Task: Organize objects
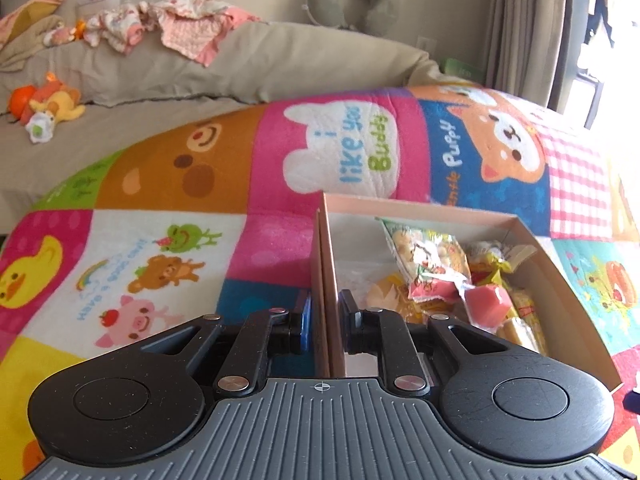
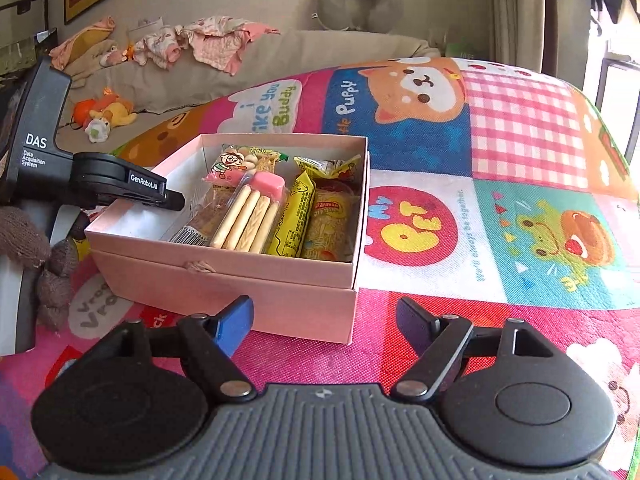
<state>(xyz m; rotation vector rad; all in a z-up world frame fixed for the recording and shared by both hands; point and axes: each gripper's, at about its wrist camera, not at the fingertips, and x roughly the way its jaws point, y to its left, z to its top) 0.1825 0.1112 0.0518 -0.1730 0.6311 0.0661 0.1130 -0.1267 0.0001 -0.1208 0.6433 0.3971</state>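
A pale pink box (image 2: 224, 280) sits on the cartoon play mat, nested in its lid. It holds several snacks: a pack of biscuit sticks (image 2: 252, 220), a yellow packet (image 2: 296, 216) and a pink jelly cup (image 2: 269, 182). My left gripper (image 1: 326, 320) straddles the box's left wall (image 1: 326, 248), jaws narrowly apart, the pads just off the cardboard. From the right wrist view it (image 2: 176, 200) reaches over that same wall. My right gripper (image 2: 324, 320) stands open and holds nothing, low over the mat in front of the box's near right corner.
The play mat (image 2: 520, 140) spreads to the right of the box and behind it. A beige sofa (image 1: 260, 64) behind carries clothes (image 1: 188, 28), a plush toy (image 1: 52, 100) and a grey neck pillow (image 1: 352, 0). A brown knitted sleeve (image 2: 24, 236) is at the left.
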